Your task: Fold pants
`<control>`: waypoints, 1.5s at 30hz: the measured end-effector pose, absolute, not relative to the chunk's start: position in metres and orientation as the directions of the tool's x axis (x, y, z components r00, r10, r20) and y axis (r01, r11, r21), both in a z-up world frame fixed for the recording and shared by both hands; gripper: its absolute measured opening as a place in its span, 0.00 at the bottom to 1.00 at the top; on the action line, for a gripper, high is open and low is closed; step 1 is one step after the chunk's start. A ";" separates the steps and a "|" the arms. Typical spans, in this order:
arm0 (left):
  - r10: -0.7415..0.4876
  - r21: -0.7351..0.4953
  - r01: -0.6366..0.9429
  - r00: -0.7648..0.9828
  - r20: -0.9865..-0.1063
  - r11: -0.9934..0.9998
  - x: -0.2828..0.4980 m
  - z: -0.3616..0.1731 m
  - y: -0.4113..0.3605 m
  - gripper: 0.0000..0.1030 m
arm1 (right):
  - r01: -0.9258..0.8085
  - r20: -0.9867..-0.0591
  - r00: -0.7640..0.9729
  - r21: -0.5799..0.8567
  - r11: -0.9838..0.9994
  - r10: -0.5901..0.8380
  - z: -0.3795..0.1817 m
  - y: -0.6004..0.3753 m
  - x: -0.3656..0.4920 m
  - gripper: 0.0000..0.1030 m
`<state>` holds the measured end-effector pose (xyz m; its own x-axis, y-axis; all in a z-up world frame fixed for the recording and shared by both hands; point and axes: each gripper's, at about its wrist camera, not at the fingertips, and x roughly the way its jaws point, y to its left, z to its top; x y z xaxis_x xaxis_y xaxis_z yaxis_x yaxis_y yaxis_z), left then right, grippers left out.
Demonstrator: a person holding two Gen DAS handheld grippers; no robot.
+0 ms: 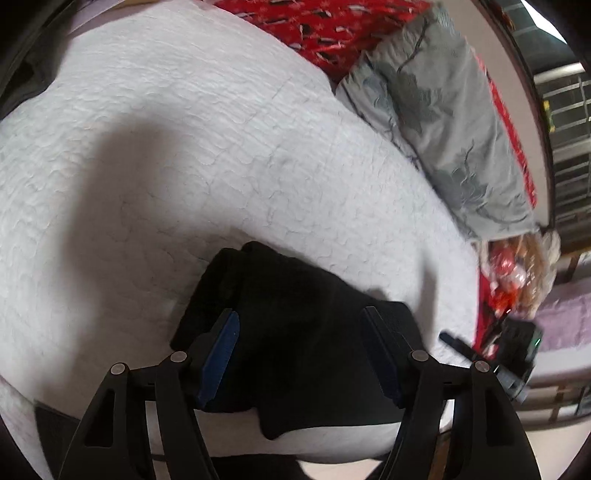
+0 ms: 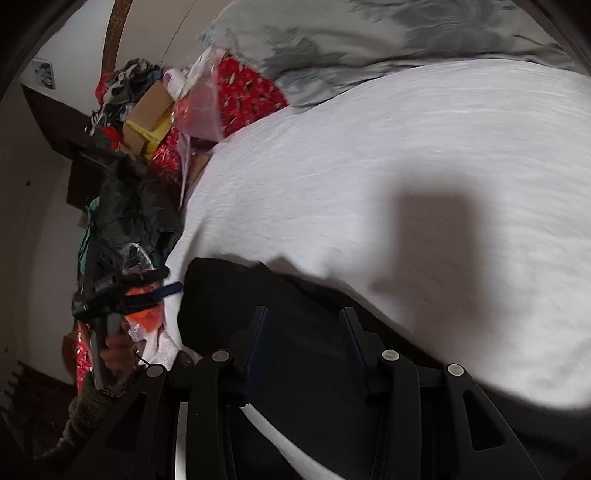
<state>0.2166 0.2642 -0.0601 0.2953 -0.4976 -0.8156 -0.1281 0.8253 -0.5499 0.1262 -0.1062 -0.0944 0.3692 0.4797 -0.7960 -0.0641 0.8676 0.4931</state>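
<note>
Below both parted hand-held grippers, folded black pants lie free.

The white quilted bedspread lies bare and flat beyond the folded black pants, giving open room across the bed. The grey pillow and red patterned blanket bound the far edge. In the right wrist view, a heap of clutter blocks the bedside next to the pants.
</note>
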 end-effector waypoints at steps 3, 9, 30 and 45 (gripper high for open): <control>-0.506 -0.556 -0.116 0.292 -0.811 0.823 0.228 -0.066 0.265 0.68 | -0.097 -0.802 0.340 0.490 0.866 0.491 -0.103 -0.082 0.148 0.44; -0.592 -0.632 -0.088 0.272 -0.759 0.770 0.245 -0.080 0.266 0.73 | -0.165 -0.846 0.247 0.444 0.881 0.473 -0.129 -0.046 0.166 0.50; -0.488 -0.533 -0.073 0.312 -0.815 0.843 0.250 -0.072 0.269 0.54 | -0.210 -0.888 0.306 0.288 0.934 0.343 -0.134 -0.035 0.177 0.11; -0.679 -0.763 -0.234 0.353 -0.644 0.603 0.170 -0.116 0.312 0.70 | -0.171 -0.882 0.312 0.313 0.934 0.353 -0.132 -0.037 0.172 0.16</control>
<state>0.1704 0.3115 -0.1165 0.3527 -0.6787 -0.6442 -0.2342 0.6025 -0.7629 0.1718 -0.0374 -0.1320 0.3120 0.3529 -0.8821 -0.1708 0.9342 0.3133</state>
